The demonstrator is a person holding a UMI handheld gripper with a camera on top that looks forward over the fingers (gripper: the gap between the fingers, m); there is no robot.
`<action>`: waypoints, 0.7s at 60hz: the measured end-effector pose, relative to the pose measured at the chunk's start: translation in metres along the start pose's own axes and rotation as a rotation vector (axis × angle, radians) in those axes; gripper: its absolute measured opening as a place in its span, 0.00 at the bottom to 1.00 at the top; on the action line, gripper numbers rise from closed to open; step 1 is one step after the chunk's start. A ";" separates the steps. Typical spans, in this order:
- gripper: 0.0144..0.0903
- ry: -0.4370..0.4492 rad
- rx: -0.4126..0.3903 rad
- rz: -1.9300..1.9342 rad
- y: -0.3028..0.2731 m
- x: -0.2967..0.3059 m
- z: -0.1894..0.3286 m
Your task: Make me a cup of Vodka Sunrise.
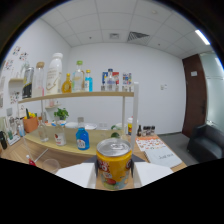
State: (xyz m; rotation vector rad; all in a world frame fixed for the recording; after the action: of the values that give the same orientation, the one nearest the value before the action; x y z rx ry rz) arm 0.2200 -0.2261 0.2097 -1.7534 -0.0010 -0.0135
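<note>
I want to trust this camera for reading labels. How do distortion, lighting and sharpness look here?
Gripper view: strong fisheye, the shelf bows and a black ring frames the scene; ceiling light glares bright; the yellow can held between the fingers is soft, its label unreadable; far bottles are blurrier.

The fingers lie under the black band at the bottom, so their tips and their hold on the yellow can cannot be seen; the can's base is lost there too. Its label print is too blurred to read. The bottles on the shelf are too small to name their contents. The clear cup is cut off below by the same dark band.
</note>
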 end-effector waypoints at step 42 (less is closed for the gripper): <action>0.49 -0.013 -0.304 0.084 0.157 0.033 0.045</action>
State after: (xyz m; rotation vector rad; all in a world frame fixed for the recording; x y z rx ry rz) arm 0.2542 -0.2102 0.0475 -2.0560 0.0680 0.0623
